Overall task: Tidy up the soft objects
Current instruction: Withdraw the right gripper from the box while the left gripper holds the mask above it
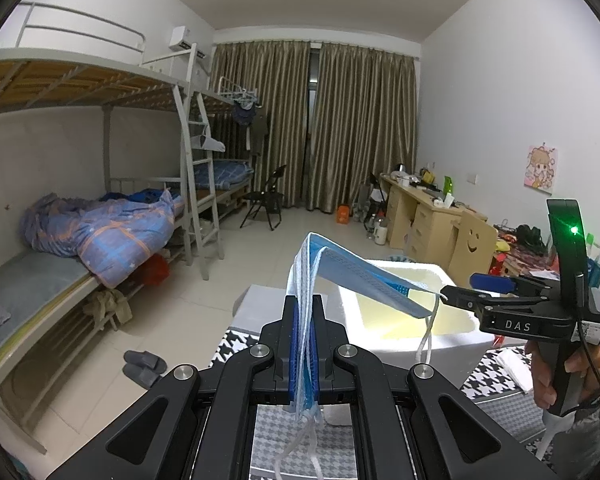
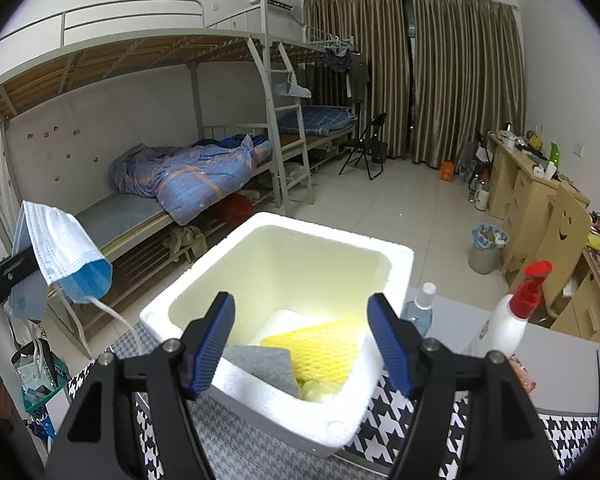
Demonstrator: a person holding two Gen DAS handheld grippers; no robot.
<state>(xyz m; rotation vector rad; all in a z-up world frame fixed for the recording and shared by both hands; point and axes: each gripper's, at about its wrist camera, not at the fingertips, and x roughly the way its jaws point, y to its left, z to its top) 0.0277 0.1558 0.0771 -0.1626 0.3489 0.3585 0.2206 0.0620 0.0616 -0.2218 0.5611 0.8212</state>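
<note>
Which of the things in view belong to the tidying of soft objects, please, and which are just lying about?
Part of the job:
face mask, clamped in the left gripper
foam box
yellow foam netting and grey cloth inside it
right gripper, open over the box

Just lying about:
spray bottle
small clear bottle
slippers
bin
</note>
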